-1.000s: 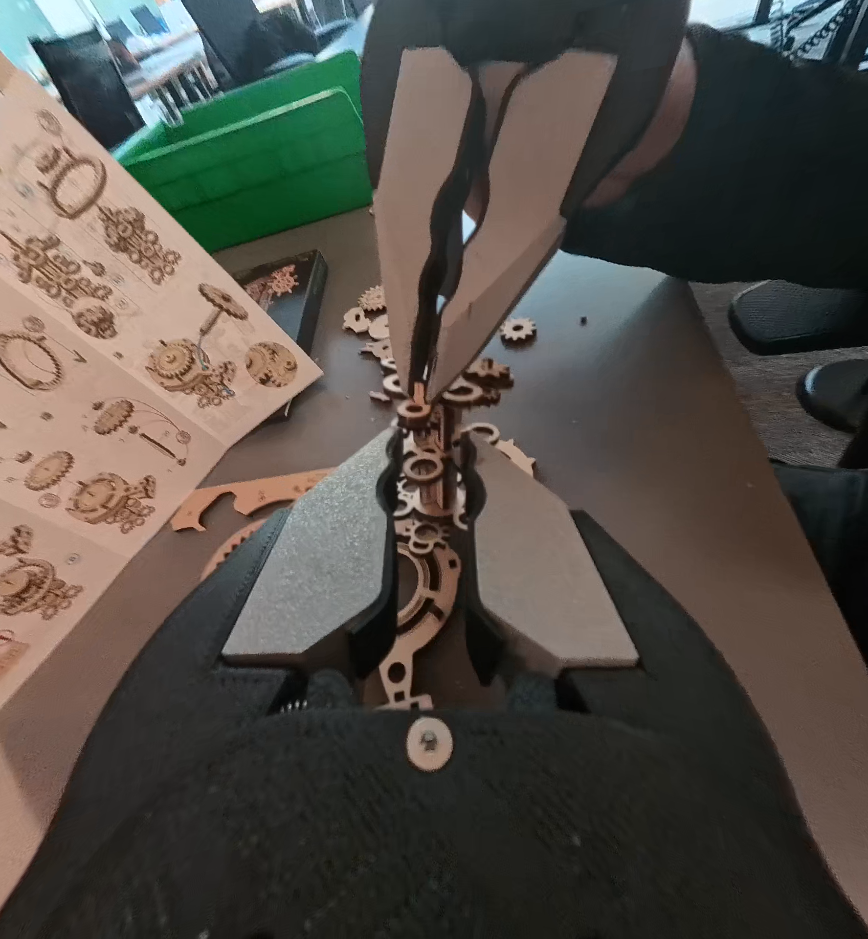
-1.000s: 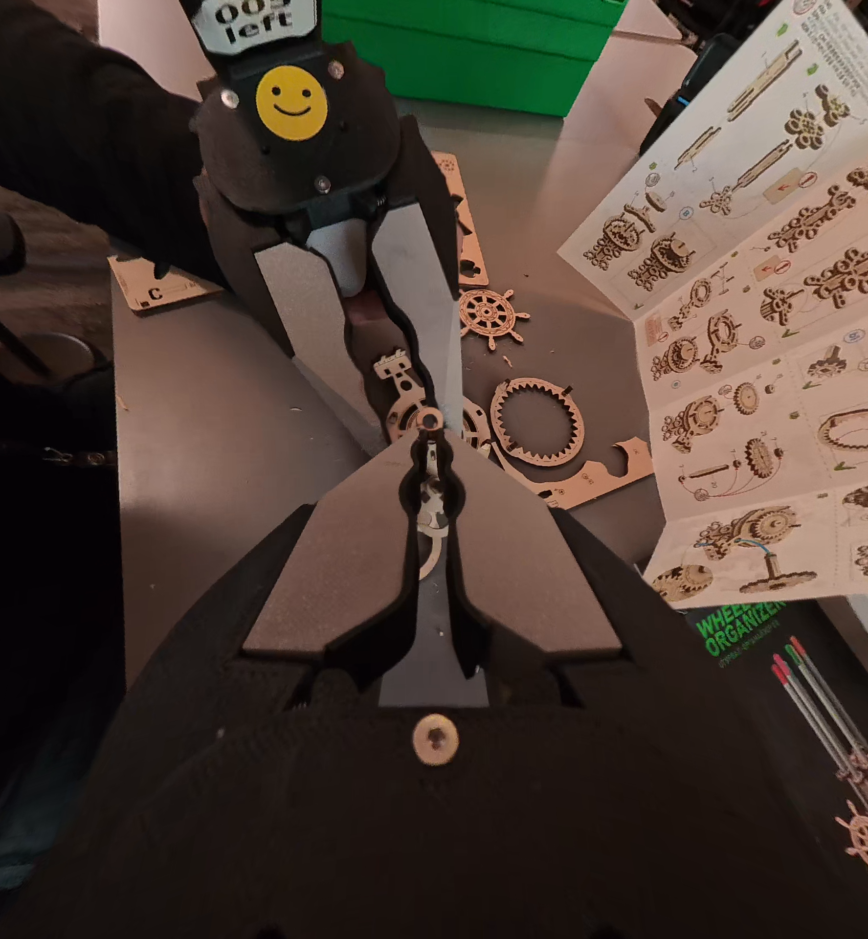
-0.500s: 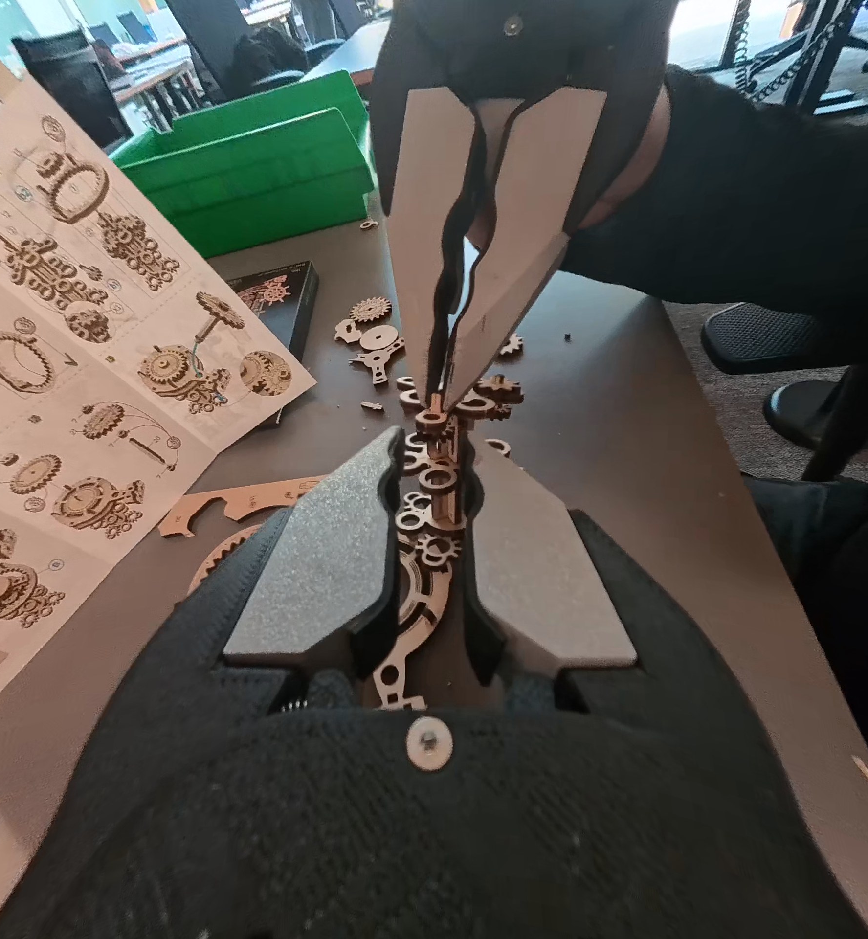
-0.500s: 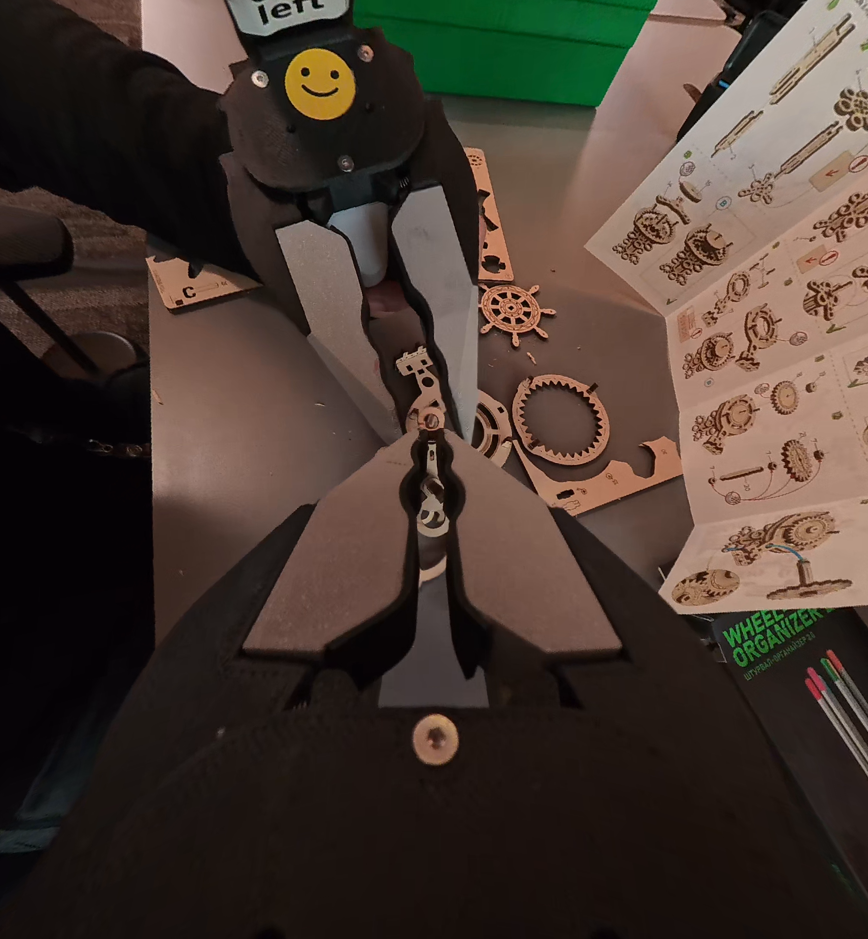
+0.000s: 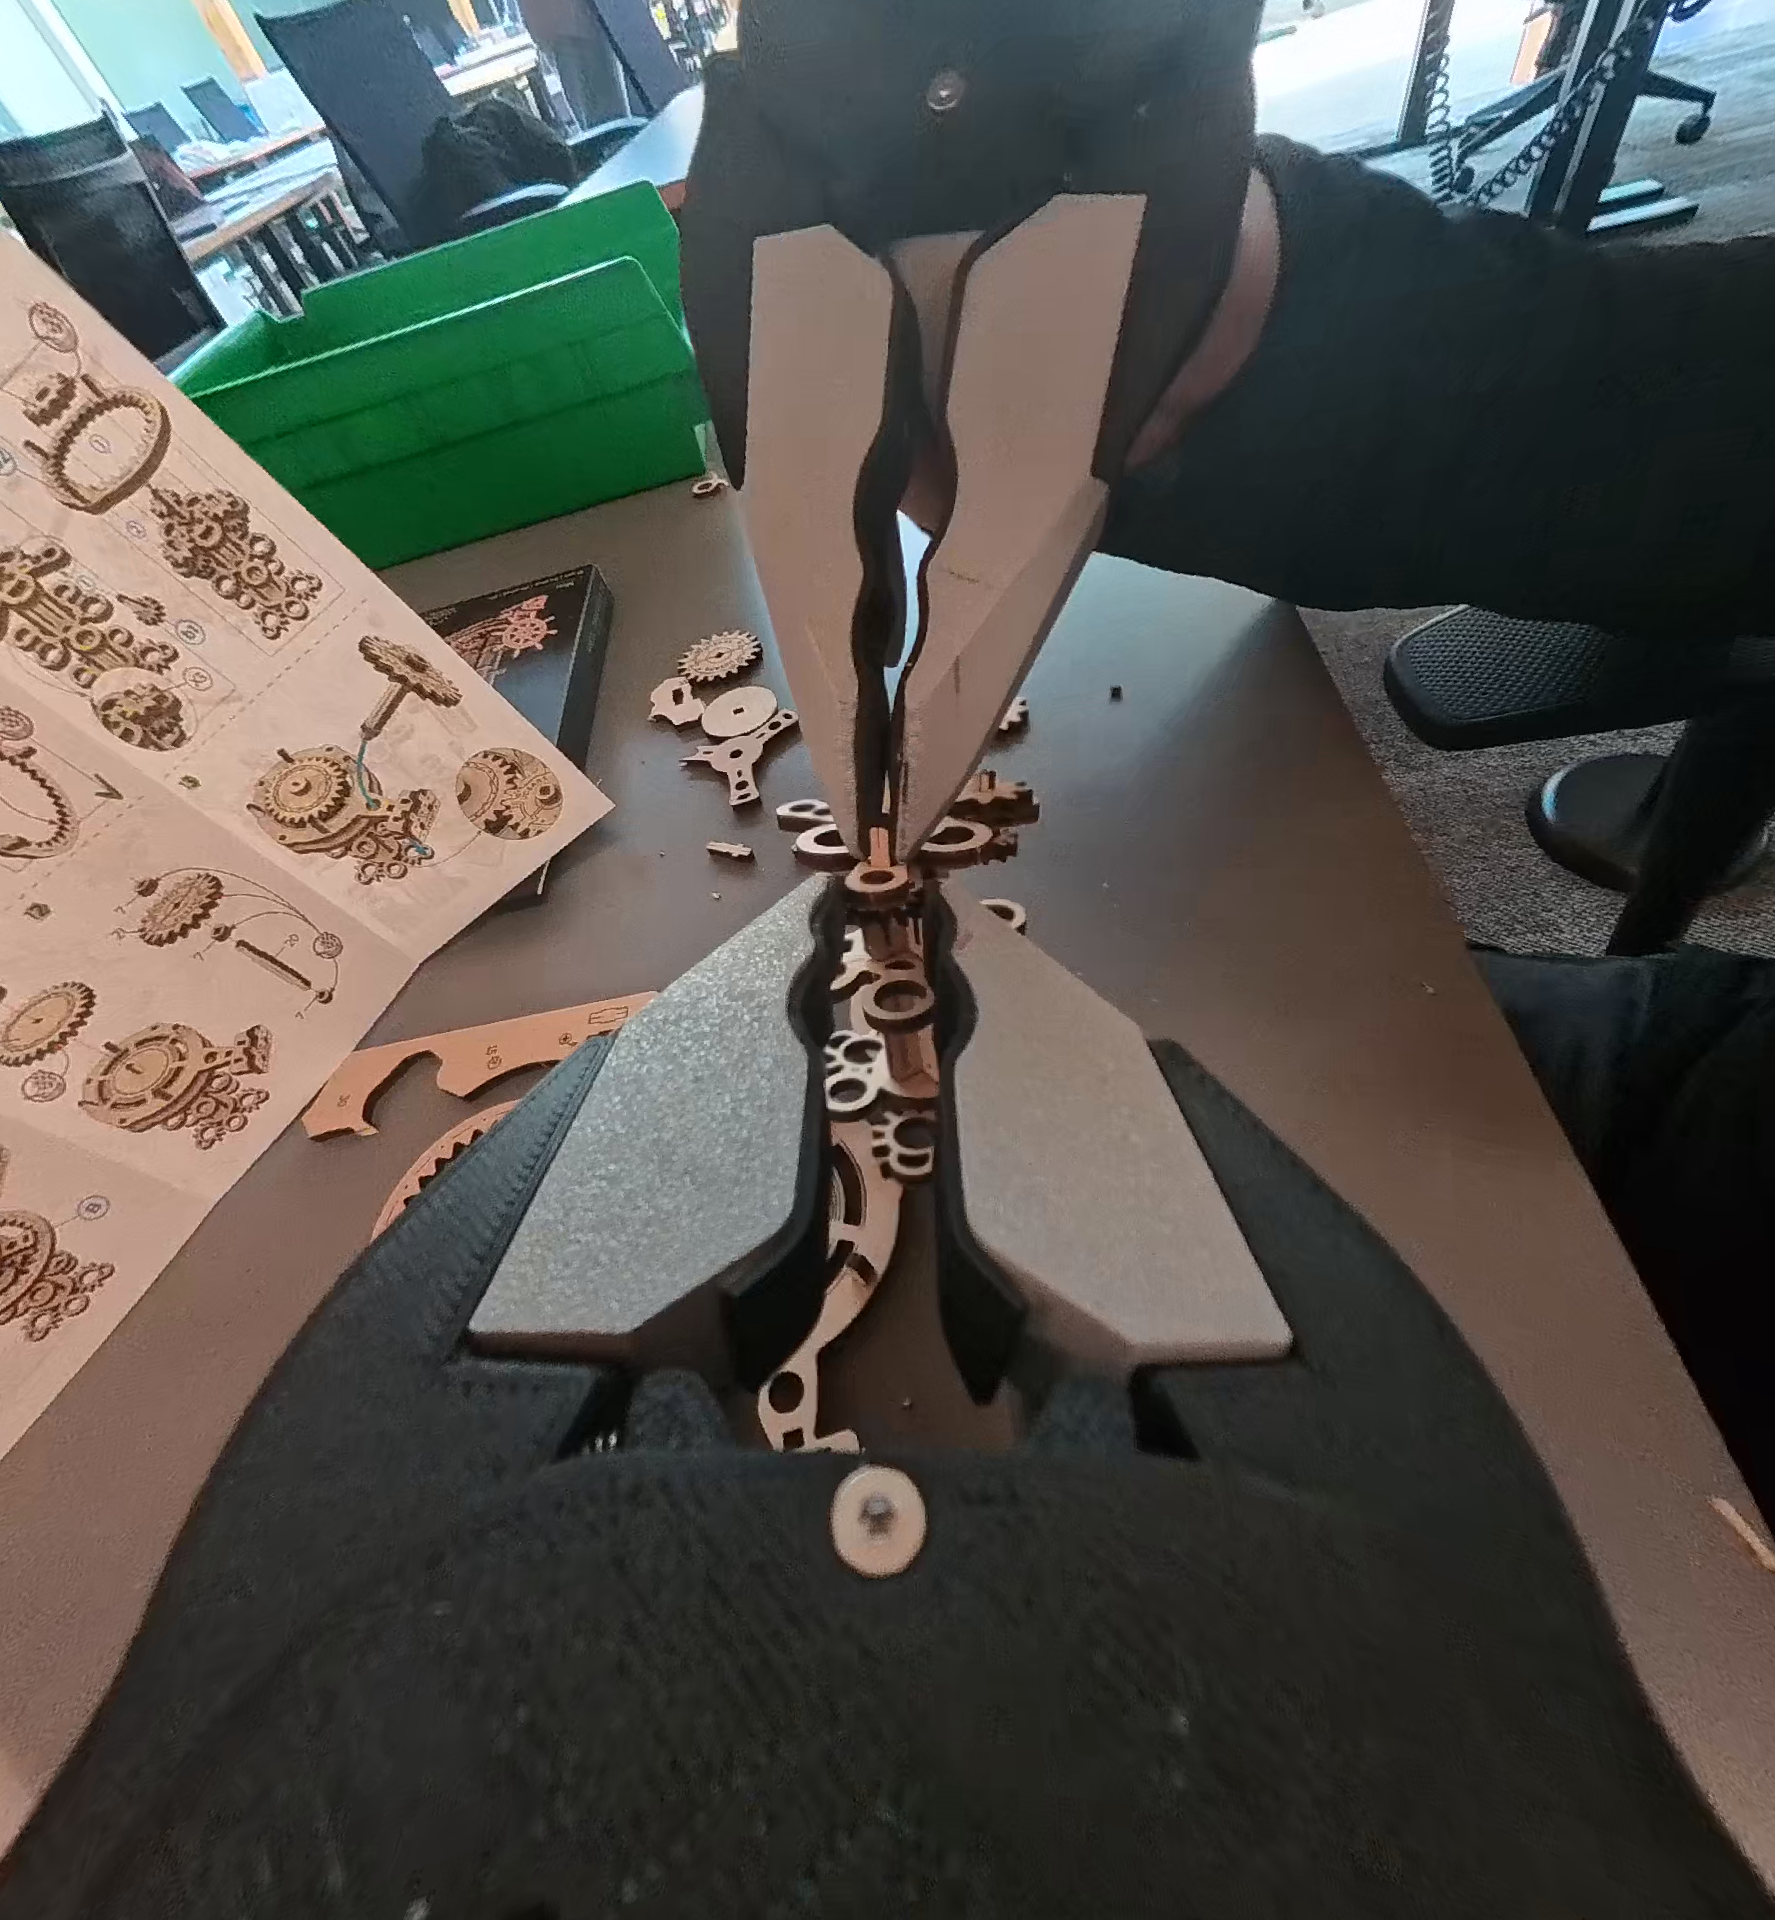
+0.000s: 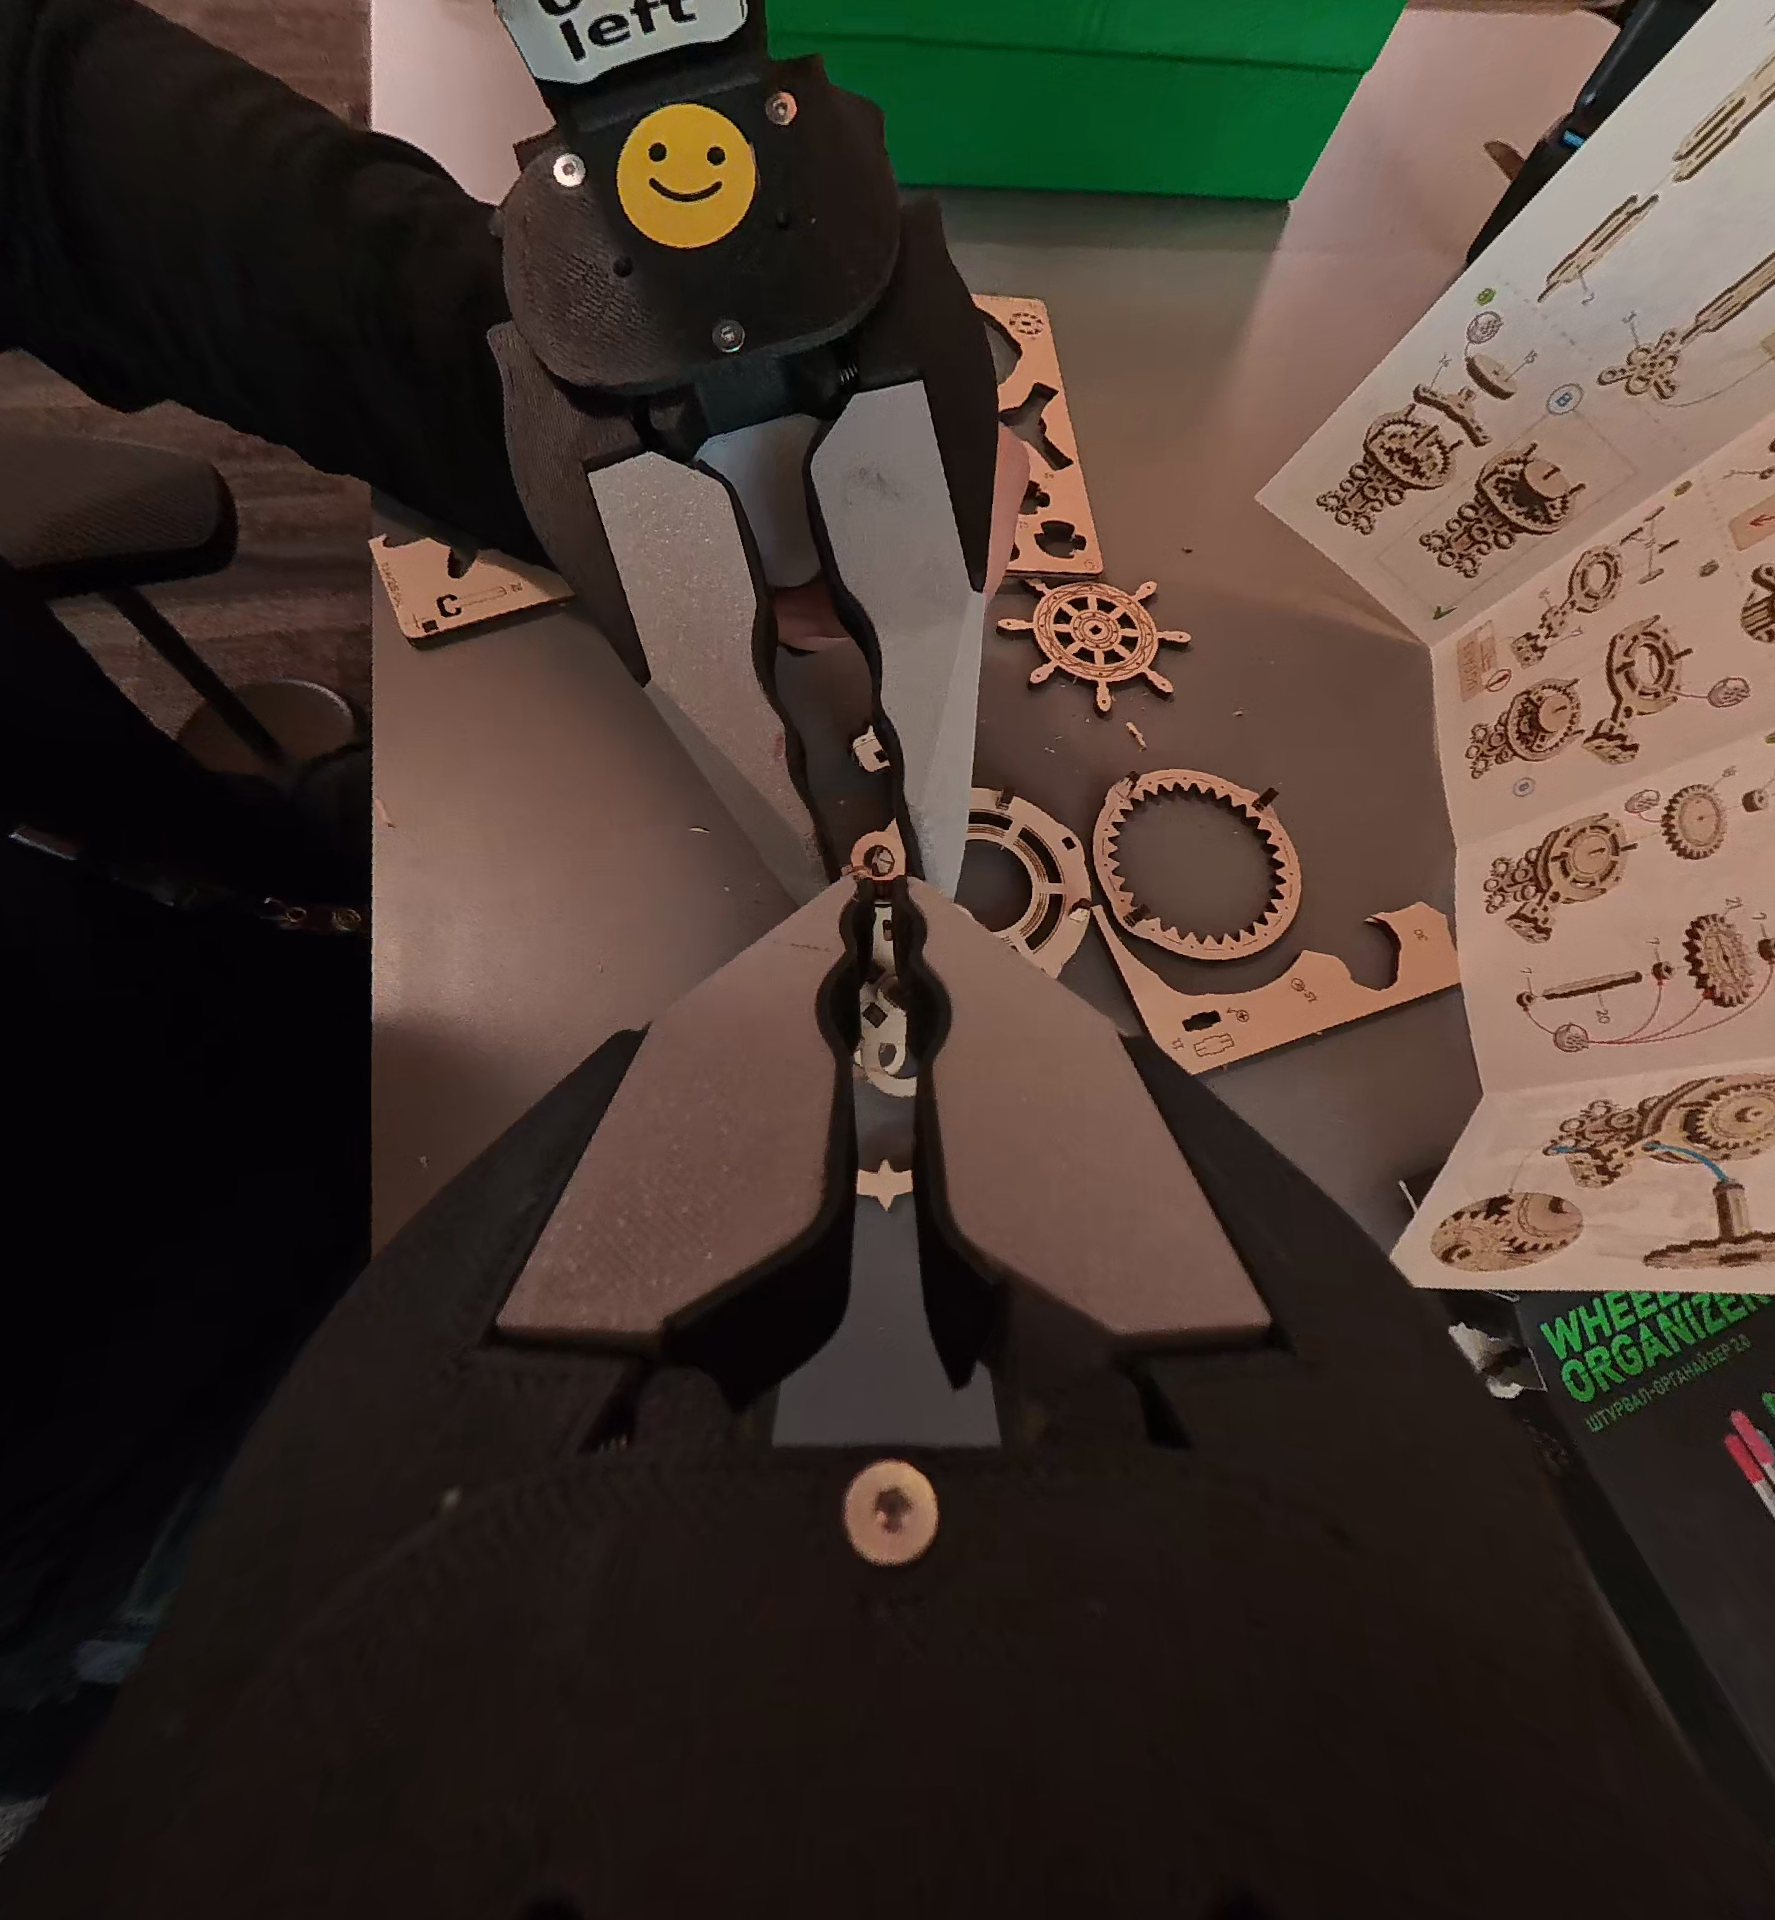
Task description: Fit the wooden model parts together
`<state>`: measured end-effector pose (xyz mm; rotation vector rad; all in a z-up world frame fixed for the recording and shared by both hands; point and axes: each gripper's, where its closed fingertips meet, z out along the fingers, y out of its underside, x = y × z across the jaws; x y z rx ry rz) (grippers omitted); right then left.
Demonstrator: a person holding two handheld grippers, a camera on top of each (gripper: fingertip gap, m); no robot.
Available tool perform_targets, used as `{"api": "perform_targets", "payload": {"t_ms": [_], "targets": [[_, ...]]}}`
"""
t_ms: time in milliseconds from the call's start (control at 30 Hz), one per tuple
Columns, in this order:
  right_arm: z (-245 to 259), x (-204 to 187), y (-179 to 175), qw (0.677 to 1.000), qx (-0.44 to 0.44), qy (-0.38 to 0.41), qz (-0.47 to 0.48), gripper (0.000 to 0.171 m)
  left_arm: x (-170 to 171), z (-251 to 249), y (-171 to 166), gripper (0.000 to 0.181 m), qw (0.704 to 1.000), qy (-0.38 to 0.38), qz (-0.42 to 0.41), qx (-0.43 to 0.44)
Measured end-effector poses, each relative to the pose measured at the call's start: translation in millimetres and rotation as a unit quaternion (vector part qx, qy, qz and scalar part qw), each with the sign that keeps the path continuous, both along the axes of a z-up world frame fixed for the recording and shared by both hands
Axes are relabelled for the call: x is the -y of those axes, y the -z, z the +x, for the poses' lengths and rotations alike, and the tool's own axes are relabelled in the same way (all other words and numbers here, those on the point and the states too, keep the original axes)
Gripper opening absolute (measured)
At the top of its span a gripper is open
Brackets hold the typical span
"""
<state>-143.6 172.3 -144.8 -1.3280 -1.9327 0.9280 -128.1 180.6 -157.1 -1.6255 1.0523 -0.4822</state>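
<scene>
The wooden model sub-assembly [image 5: 878,1070], a flat curved plate w/ ring cut-outs and small gears stacked on a peg, sits edge-on between the fingers of the left gripper [image 5: 883,914], which is clamped on it, held above the table [image 5: 1226,831]. At its far tip is a small gear/washer [image 5: 875,881] on the peg; the right gripper [image 5: 878,821] comes in from opposite, tips pinched together on a tiny peg piece right at that washer, touching it. In the right wrist view the same meeting point shows: right gripper [image 6: 878,904] closed, fingertips pressed on a small round wooden bit [image 6: 875,860], w/ the left gripper [image 6: 862,831] pointing back at it, its yellow smiley sticker [image 6: 685,175] up top. Loose wooden parts [image 5: 732,707] lie on the table just beyond the tips: gears, discs, a T-shaped piece. To the side are a toothed ring [image 6: 1197,868], a slotted round plate [image 6: 1018,883], a ship's-wheel piece [image 6: 1093,636] and punched-out sheet offcuts [image 6: 1278,987]. The fold-out instruction sheet [image 5: 135,779] stands propped at the table edge, a dark product box [image 6: 1693,1455] under it, a green bin [image 5: 467,384] behind. Black sleeves [image 5: 1485,416] hold both tools.
</scene>
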Motion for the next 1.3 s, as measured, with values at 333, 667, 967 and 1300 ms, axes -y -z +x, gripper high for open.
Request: {"api": "perform_targets", "payload": {"t_ms": [333, 667, 967, 1300], "targets": [[14.5, -24.2, -25.1, 0.998, -0.046, 0.049, -0.008, 0.015, -6.5, -7.7, -7.2, 0.011, 0.997, -0.010, -0.033, 0.068], [76.1, -59.5, 47.1, 0.981, 0.102, 0.164, -0.032, 0.017, -7.1, -7.6, -3.3, 0.011, 0.997, -0.008, -0.037, 0.062], [71.3, -67.9, 74.6, 0.971, 0.129, 0.200, 0.013, 0.019, -6.1, -9.4, -4.5, 0.011, 0.998, -0.005, -0.035, 0.060], [64.7, -69.8, 83.4, 0.971, 0.134, 0.198, -0.006, 0.016, -6.5, -10.7, -4.5, 0.011, 0.998, -0.007, -0.035, 0.061]]}}
